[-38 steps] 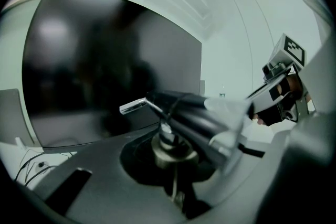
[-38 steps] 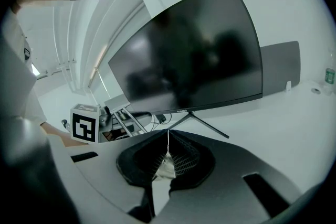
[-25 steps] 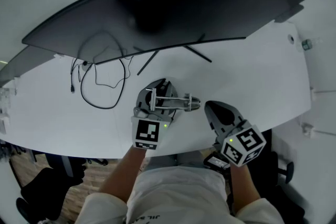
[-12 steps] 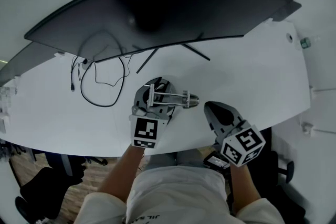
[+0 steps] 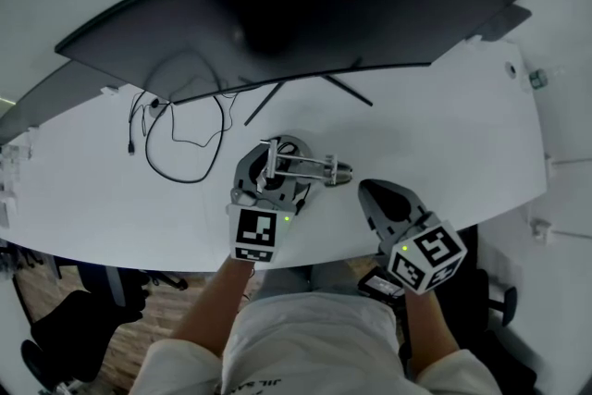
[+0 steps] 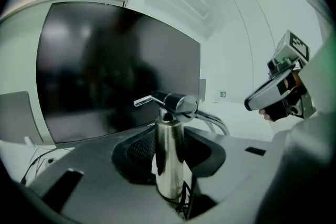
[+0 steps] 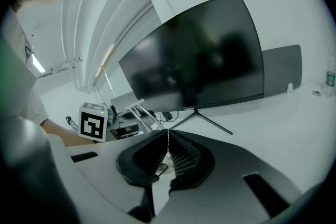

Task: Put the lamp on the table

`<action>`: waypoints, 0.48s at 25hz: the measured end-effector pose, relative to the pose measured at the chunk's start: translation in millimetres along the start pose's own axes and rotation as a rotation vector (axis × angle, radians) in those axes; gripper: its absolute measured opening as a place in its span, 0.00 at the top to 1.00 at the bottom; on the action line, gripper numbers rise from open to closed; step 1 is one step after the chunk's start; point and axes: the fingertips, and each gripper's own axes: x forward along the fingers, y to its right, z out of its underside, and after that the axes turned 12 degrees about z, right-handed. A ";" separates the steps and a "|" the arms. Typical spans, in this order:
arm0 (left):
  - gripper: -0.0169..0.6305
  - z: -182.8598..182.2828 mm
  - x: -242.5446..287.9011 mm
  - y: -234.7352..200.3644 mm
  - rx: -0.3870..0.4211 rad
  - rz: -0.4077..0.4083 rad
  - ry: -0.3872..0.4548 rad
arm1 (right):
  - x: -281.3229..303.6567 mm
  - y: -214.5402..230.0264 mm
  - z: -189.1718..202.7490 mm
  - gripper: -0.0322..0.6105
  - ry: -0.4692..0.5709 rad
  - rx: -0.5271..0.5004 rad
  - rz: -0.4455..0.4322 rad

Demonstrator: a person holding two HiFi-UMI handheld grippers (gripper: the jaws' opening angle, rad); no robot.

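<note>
A chrome lamp with an upright cylinder stem and a thin side arm stands on the white table. My left gripper surrounds the stem, and its jaws are opening. The dark pads stand off the metal on both sides. The right gripper hovers just right of the lamp near the table's front edge, its pads meeting with nothing between them. In the right gripper view the lamp's thin rods and the left gripper's marker cube show at the left.
A wide curved black monitor on a splayed stand fills the back of the table. A looped black cable lies left of the lamp. The table's front edge runs just under both grippers.
The left gripper's jaws have spread apart around the lamp's stem, letting go of it. The lamp stays upright on the table. The right gripper has held still.
</note>
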 end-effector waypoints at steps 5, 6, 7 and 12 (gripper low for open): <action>0.80 -1.8 -6.4 2.2 0.006 -0.008 0.005 | -5.7 -2.3 2.3 0.90 0.001 -0.002 0.000; 0.80 -1.5 -7.9 2.8 0.005 -0.009 0.005 | -6.9 -3.1 3.0 0.90 0.002 -0.003 0.000; 0.80 -1.1 -9.3 3.3 0.003 -0.010 0.006 | -8.1 -4.1 3.6 0.90 0.003 -0.003 -0.001; 0.80 -0.5 -13.8 3.0 -0.005 -0.020 0.005 | -13.8 -8.7 5.7 0.90 0.008 -0.006 -0.004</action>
